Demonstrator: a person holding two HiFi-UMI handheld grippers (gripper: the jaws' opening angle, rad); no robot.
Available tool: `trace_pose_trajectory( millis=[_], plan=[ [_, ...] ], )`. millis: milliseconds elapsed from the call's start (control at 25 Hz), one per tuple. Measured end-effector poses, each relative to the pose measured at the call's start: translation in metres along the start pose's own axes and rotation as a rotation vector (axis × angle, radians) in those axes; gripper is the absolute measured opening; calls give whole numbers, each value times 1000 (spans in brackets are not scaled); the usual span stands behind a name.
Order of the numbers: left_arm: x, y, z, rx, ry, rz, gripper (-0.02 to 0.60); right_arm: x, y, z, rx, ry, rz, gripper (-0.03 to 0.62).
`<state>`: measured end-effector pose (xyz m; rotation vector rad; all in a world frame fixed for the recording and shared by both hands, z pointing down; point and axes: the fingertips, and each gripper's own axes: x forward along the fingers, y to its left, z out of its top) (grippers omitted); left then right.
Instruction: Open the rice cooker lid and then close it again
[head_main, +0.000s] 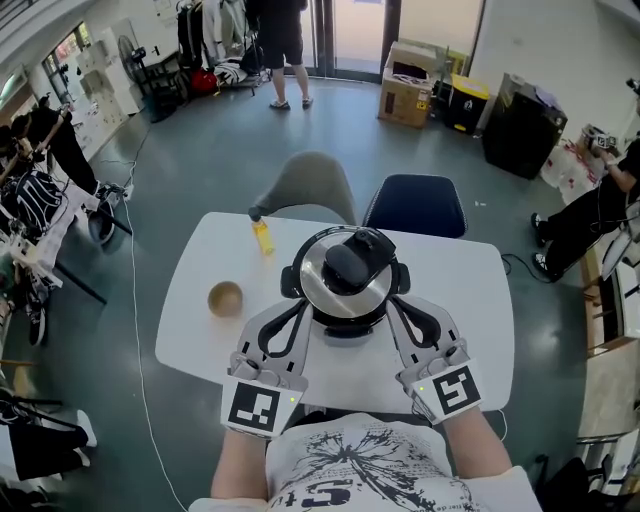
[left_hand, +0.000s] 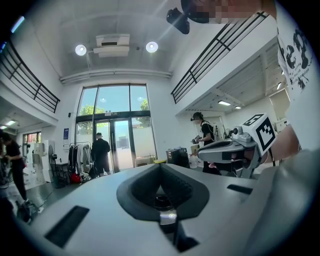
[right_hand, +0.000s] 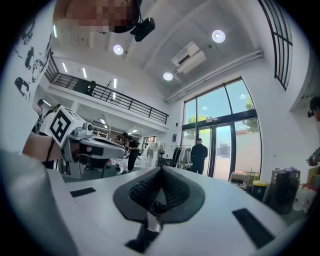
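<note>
1. The rice cooker stands at the middle of the white table, just in front of the person.
2. Seen from above, its silver lid with the dark handle seems to lie flat on the cooker; I cannot tell if it is latched.
3. The left gripper is at the left side of the cooker and points away from the person. Its jaws are closed, the pads meet at the tip, and nothing is between them.
4. The right gripper is at the right side of the cooker. Its jaws are also fully closed and empty.
5. Whether either gripper touches the cooker I cannot tell.
6. A small wooden bowl is on the table to the left of the cooker, apart from it.
7. A yellow bottle lies behind and left of the cooker.
8. Beyond the cooker, at the far edge of the table, stand a grey chair and a dark blue chair.
</note>
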<state>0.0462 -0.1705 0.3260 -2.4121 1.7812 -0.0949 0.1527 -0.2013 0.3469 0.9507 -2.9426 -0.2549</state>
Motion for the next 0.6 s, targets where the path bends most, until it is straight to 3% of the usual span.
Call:
trace_pose_trajectory(
  millis=[200, 320, 600],
  plan=[
    [-3, 0, 0, -2, -1, 2, 14, -1, 0, -2, 5, 17, -15, 11],
    [-4, -2, 0, -2, -3, -1, 14, 1, -1, 6, 22, -26, -41, 11],
    [-6, -4, 2, -1, -2, -7, 14, -5, 2, -12, 4, 76, -18, 11]
  ],
)
